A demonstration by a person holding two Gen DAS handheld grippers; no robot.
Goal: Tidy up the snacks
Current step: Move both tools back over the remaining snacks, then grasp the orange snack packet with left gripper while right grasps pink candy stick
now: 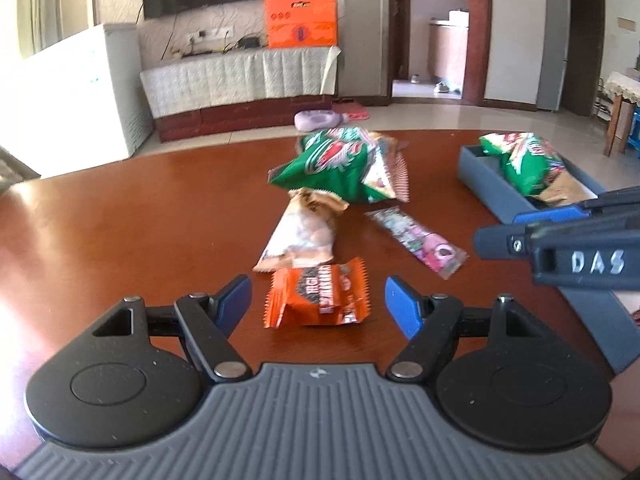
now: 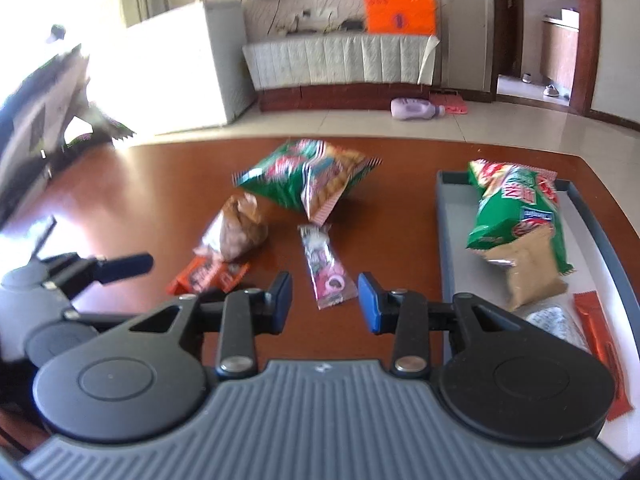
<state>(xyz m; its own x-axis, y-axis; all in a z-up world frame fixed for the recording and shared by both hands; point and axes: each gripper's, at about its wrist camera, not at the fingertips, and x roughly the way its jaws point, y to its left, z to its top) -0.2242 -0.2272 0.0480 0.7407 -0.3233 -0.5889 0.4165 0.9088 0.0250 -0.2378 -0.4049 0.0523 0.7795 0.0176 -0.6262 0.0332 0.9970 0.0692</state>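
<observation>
1. Left wrist view: the left gripper [image 1: 318, 306] hovers low over the brown table [image 1: 120, 232], jaws spread wide and holding nothing; an orange snack packet [image 1: 318, 294] lies on the table between its blue fingertips [image 1: 402, 306].
2. Only this view shows "DAS" in raised letters on the right gripper [image 1: 486, 236], which enters at the right edge of the frame; whether it is released or clenched cannot be told from here.
3. Right wrist view: the right gripper [image 2: 324, 302] is seen released, empty, just in front of a pink candy wrapper [image 2: 326, 270].
4. Only this view shows the full blue-grey tray [image 2: 448, 240] at the right of the frame, holding a green snack bag [image 2: 516, 208], a tan pouch [image 2: 534, 276], a speckled packet [image 2: 556, 322] and an orange stick sachet [image 2: 604, 344].
5. Loose on the table, centre of both frames: a second green bag [image 2: 304, 182] and a brown-and-clear bun wrapper [image 2: 236, 228].
6. Print on every packet is blurred; no brand can be read with confidence.
7. An orange box [image 1: 300, 16] stands in the upper centre of the frame, its writing illegible.
</observation>
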